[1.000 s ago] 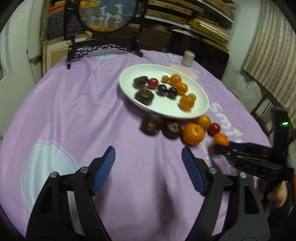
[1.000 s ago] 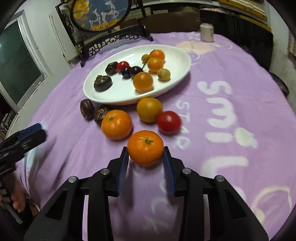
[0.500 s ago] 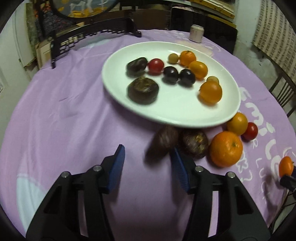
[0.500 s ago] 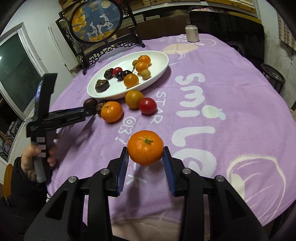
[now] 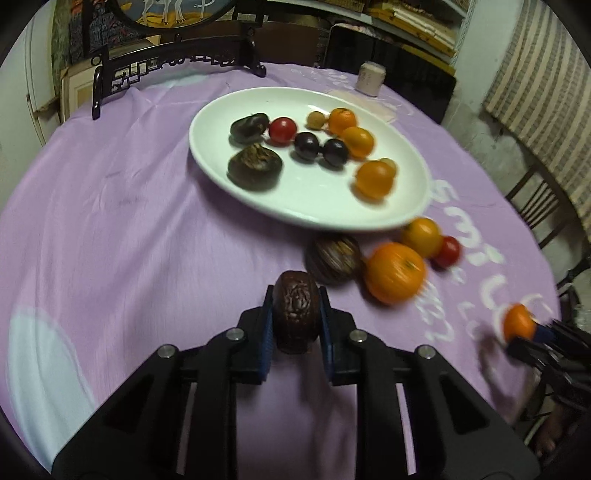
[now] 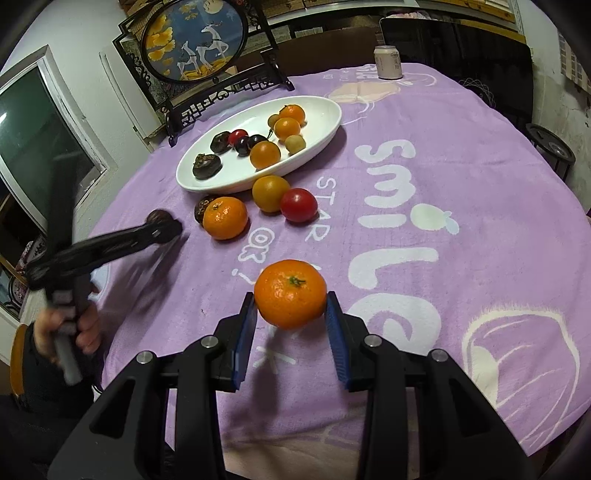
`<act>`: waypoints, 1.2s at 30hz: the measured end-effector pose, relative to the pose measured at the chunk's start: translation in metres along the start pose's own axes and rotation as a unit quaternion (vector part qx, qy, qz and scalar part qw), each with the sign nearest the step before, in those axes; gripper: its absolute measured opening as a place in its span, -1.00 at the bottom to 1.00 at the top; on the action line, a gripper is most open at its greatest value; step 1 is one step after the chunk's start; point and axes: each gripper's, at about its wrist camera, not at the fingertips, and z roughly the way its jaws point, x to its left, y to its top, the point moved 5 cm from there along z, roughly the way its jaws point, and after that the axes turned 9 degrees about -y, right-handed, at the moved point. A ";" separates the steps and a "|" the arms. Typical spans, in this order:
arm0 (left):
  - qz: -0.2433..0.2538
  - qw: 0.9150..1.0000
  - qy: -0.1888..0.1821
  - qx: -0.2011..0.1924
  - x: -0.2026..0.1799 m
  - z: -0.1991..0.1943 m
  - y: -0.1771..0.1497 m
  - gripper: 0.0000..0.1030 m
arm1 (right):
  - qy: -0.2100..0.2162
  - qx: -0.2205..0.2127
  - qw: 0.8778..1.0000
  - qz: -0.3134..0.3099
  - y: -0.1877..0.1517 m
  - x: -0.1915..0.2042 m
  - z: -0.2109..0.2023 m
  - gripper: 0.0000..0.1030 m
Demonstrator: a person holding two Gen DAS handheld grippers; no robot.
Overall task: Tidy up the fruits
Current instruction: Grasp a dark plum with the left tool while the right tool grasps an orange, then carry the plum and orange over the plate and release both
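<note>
Where a second ago its jaws hung wide over bare cloth, the left gripper (image 5: 296, 318) is now clamped tight on a dark wrinkled fruit (image 5: 296, 312), just near of the white plate (image 5: 314, 206). Over on the right, the right gripper (image 6: 290, 314) keeps its narrow squeeze on a mandarin (image 6: 290, 293), lifted well clear of the plate. Beside the plate's near rim sit another dark fruit (image 5: 334, 258), a big orange (image 5: 395, 273), a yellow tomato (image 5: 421, 236) and a red one (image 5: 447, 252) on the purple cloth (image 5: 129, 240).

You're in a lived-in home, likely a dining room. Round table (image 6: 461, 192) under a purple printed cloth, white plate (image 6: 317, 138) of fruit centre frame. Framed deer screen (image 6: 195, 40) upper left, window (image 6: 33, 136) at left edge, wooden chair (image 5: 543, 206) at right, stacked shelves (image 5: 417, 22) along the top.
</note>
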 end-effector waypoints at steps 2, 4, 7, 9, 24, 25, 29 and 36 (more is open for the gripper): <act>0.005 1.000 -0.012 -0.004 -0.008 -0.011 -0.008 -0.59 | 0.000 0.000 1.000 -0.003 0.002 0.002 0.002 -0.27; 0.015 1.000 -0.019 -0.006 -0.016 -0.020 -0.013 -0.59 | 0.000 0.000 1.000 -0.007 0.004 0.004 0.003 -0.27; 0.029 0.999 -0.030 -0.010 -0.026 -0.033 -0.012 -0.59 | 0.003 -0.002 1.000 -0.020 0.012 0.012 0.004 -0.27; 0.038 0.998 -0.035 -0.017 -0.032 -0.040 -0.004 -0.59 | 0.006 -0.008 1.000 -0.028 0.022 0.020 0.003 -0.27; 0.017 0.998 0.043 -0.043 -0.007 0.031 0.161 -0.59 | -0.015 -0.049 0.997 -0.057 0.185 0.049 0.069 -0.27; 0.008 0.998 0.042 -0.042 -0.001 0.038 0.164 -0.59 | -0.025 -0.052 0.997 -0.053 0.191 0.045 0.078 -0.27; -0.004 1.000 0.026 -0.015 0.015 0.061 0.159 -0.59 | -0.029 -0.036 0.998 -0.031 0.194 0.029 0.107 -0.27; -0.004 1.000 0.007 -0.014 0.012 0.066 0.157 -0.58 | -0.044 -0.017 0.998 -0.043 0.187 0.027 0.123 -0.27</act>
